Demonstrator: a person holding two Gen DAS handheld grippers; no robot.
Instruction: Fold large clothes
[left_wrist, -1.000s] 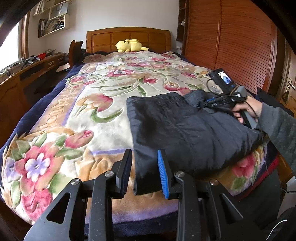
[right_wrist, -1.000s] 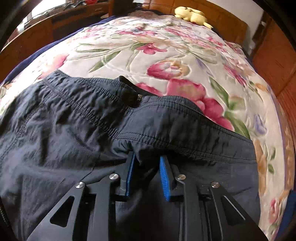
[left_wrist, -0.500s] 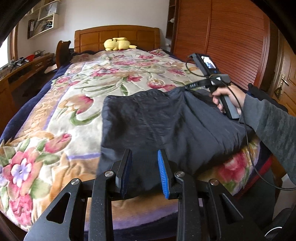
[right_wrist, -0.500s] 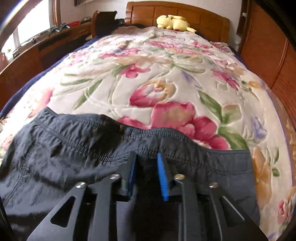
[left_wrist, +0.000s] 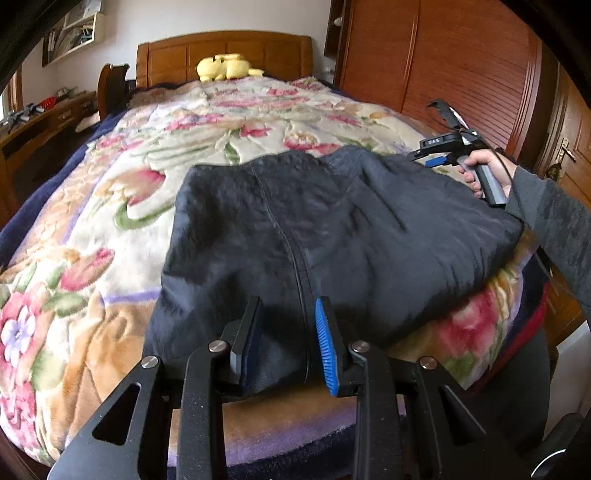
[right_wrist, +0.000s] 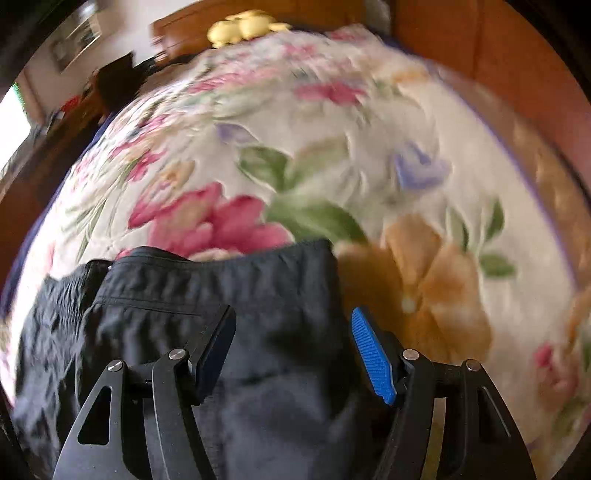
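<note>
Dark trousers (left_wrist: 332, 229) spread across the near end of the bed (left_wrist: 110, 206), on a floral blanket (left_wrist: 229, 122). In the left wrist view, filling mid-frame: long axis from lower left toward the right edge, a stitched seam (left_wrist: 291, 243) running up from between the fingers toward the upper middle. In the right wrist view, only one blurred end (right_wrist: 221, 295) at lower left, its gathered band edge crossing the frame roughly level.

Left tongs (left_wrist: 288, 332) at bottom centre, narrowly set, pinching a fold of the cloth between black and blue pads. Right tongs (right_wrist: 291, 350) wide and opening; cloth lying under and between the fingers, pads clear of it. Seen only from the left wrist view: right tongs (left_wrist: 432, 158) at the right edge just above the trousers' far corner, gripped by a hand (left_wrist: 480, 170) in a grey sleeve (left_wrist: 554, 221), with a small display on top, digits too small to read.

Farther off, a yellow plush toy (left_wrist: 225, 68) against the wooden headboard (left_wrist: 221, 51) at upper middle; wardrobe (left_wrist: 443, 55) at upper right. Right wrist view heavily smeared.
</note>
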